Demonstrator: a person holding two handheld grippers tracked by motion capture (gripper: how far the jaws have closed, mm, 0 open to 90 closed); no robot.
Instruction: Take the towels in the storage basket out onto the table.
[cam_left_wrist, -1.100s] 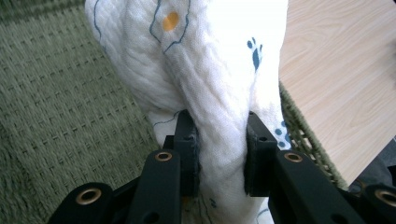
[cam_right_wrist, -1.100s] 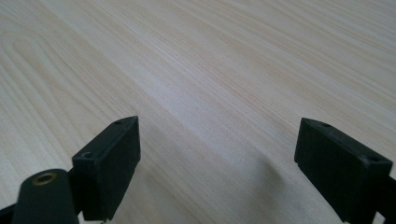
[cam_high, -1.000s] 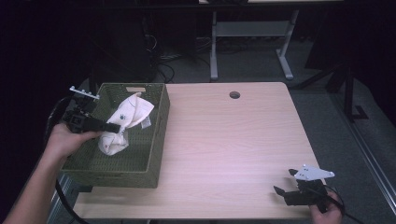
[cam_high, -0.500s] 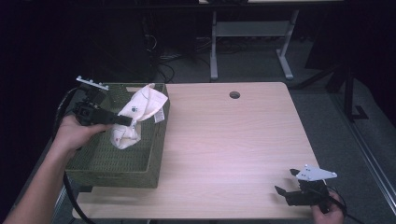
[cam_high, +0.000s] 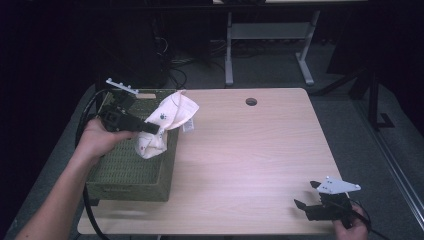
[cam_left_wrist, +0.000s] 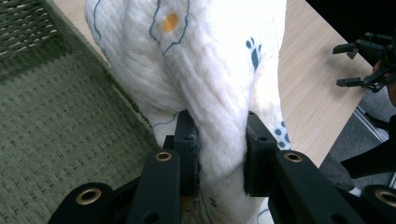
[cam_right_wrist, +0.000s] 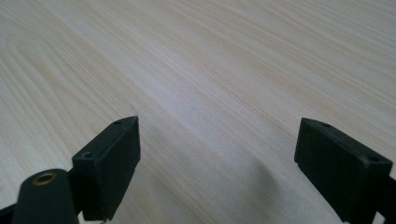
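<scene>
A: What am I looking at from the high view right now?

B: My left tool (cam_high: 152, 128) is clamped on a white cloth (cam_high: 167, 122) with small printed paw marks and an orange spot. The cloth hangs over the right rim of the green woven basket (cam_high: 125, 167), its upper part spreading out past the rim above the bench (cam_high: 250, 150). In the left tool's own view, both black jaws press into a bunched fold of the cloth (cam_left_wrist: 205, 93).

A: What has changed in the last second?

B: A second ago the cloth sat lower, inside the basket, with my left hand (cam_high: 97, 142) further in over it. Since then I have carried it up and toward the bench side — the grip unchanged, the cloth now mostly clear of the basket floor, though its lower end dangles just inside the rim or against it; I cannot tell which.

A: And the other hand?

B: My right tool (cam_high: 315, 207) has stayed at the near right corner of the bench, jaws wide apart, nothing between them — bare wood below.

A: What does that mean for the job?

B: I judge the lift-out is nearly done; next comes setting the cloth down on the bench.
</scene>
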